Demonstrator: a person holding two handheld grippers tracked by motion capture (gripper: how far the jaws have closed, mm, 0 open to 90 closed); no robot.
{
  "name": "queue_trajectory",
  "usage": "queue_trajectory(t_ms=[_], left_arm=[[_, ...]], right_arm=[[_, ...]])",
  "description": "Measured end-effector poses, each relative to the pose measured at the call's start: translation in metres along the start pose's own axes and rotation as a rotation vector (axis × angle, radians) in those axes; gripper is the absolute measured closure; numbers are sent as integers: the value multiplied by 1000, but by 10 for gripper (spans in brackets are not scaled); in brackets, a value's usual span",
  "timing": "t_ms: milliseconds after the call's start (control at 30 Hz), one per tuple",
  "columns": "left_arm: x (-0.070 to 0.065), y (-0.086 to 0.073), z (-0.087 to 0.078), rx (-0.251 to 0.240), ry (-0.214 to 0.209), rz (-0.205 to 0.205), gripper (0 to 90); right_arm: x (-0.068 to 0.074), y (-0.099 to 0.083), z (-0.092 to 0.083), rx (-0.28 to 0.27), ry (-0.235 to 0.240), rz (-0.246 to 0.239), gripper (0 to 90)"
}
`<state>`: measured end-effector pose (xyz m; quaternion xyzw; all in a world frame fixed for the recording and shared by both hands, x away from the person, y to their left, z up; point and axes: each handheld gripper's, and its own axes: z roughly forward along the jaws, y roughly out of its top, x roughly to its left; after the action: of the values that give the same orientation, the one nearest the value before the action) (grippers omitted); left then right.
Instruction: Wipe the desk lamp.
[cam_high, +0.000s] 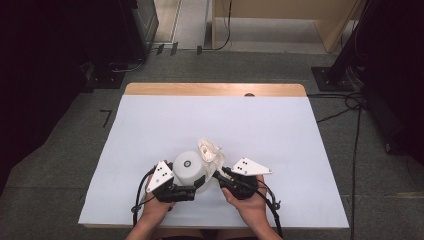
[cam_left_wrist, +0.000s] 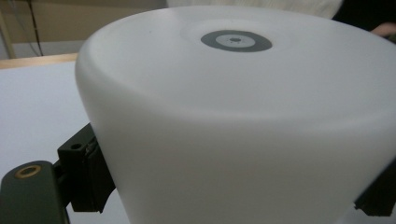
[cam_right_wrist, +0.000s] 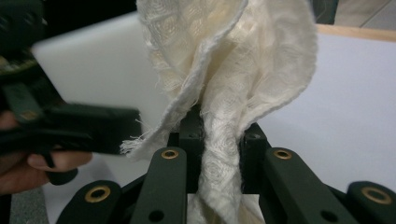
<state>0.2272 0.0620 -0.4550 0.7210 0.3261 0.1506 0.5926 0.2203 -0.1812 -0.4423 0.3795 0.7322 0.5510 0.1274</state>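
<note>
Nearest the high camera, two hands come in from the bottom edge, each holding a black two-jaw gripper over the pale blue table top (cam_high: 150, 125). On the left, the left gripper (cam_high: 192, 187) has its jaws clamped on the sides of a white, round plastic container (cam_high: 189, 167) turned bottom-up, with a grey ring at the centre of its base. From the left gripper view, a black pad presses its wall at either side. Beside it, the right gripper (cam_right_wrist: 219, 144) is closed tight on a bunched cream woven cloth (cam_right_wrist: 233, 70), whose folds fan upward out of the jaws. Cloth and container sit just beside each other near the table's front edge.
</note>
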Motion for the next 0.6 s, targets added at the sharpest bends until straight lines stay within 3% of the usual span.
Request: queue_trajectory(t_ms=[100, 133, 267, 467, 600], left_arm=[[5, 5, -5, -30, -17, -22, 86], [7, 6, -6, -34, -12, -24, 86], [9, 4, -6, -27, -6, -10, 86], [3, -9, 4, 31, 2, 54, 86], [3, -9, 3, -6, -17, 58, 86]], right_arm=[[-4, -8, 5, 33, 13, 38, 771], [-7, -13, 10, 73, 23, 48, 771], [-8, -17, 14, 87, 32, 57, 772], [-6, -6, 5, 45, 26, 72, 772], [-5, -6, 4, 36, -1, 41, 771]])
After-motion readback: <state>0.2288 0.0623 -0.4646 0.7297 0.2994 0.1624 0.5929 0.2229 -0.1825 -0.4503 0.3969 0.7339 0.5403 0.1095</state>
